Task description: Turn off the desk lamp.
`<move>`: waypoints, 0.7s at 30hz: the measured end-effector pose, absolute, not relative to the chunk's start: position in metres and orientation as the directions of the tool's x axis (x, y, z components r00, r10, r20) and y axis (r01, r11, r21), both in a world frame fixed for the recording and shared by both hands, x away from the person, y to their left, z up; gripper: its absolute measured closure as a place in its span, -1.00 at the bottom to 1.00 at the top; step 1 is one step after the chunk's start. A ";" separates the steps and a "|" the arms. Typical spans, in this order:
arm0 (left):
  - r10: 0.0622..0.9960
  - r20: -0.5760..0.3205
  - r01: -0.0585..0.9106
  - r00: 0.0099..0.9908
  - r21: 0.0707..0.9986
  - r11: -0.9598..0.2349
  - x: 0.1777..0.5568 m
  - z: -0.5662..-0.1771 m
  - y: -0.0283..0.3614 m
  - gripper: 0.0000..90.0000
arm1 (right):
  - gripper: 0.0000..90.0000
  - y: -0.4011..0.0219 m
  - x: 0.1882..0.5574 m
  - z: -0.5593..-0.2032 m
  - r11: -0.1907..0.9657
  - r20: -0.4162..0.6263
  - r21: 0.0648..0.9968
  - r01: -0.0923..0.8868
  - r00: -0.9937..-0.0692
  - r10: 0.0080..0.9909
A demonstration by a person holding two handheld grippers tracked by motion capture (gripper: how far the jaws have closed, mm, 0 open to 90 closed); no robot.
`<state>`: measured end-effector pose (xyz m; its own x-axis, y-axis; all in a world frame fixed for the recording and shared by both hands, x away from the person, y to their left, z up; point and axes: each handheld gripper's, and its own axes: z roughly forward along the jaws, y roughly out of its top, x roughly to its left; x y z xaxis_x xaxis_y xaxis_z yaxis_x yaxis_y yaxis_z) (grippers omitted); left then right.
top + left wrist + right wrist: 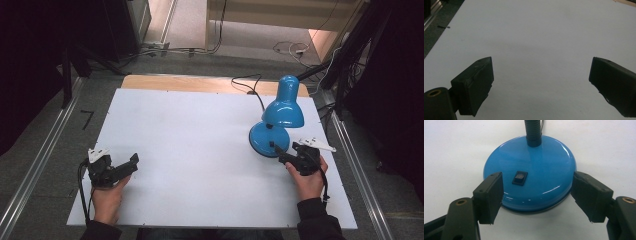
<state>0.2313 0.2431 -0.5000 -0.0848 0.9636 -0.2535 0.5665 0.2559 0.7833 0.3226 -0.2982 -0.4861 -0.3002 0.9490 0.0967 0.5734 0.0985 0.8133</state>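
High view: white table [200,150], rectangular, with a strip of bare wood along its far edge. Item one, blue desk lamp [278,120], stands near the right edge, about midway between the near and far edges; its round base [265,139] sits flat on the white surface, its shade [284,107] tips over the base, and a black cord [250,87] runs off toward the far edge. Item two, right gripper [278,150], held in a hand [309,177] at the near right, jaws at the near side of the base. Item three, left gripper [131,164], held in a hand [107,197] near the near-left corner, well apart from the lamp.

Right gripper view: jaws spread wide, one on each side of the base [531,175], close to its rim; whether the pads touch it I cannot tell. A black rocker switch [520,177] sits on top of the base between the jaws, with the black flexible neck [533,132] rising behind it.

Left gripper view: jaws released, spread wide over bare white table [536,37], nothing between them.
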 end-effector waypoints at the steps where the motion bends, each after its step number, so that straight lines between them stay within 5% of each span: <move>1: 0.964 -0.253 0.566 -0.085 0.784 0.256 0.231 -0.500 0.243 -0.86 | -0.44 -0.298 0.322 -0.486 0.096 0.100 0.813 0.574 -0.301 0.948; 21: 0.963 -0.254 0.565 -0.085 0.784 0.256 0.231 -0.500 0.243 -0.86 | -0.45 -0.306 0.309 -0.482 0.087 0.110 0.819 0.568 -0.304 0.946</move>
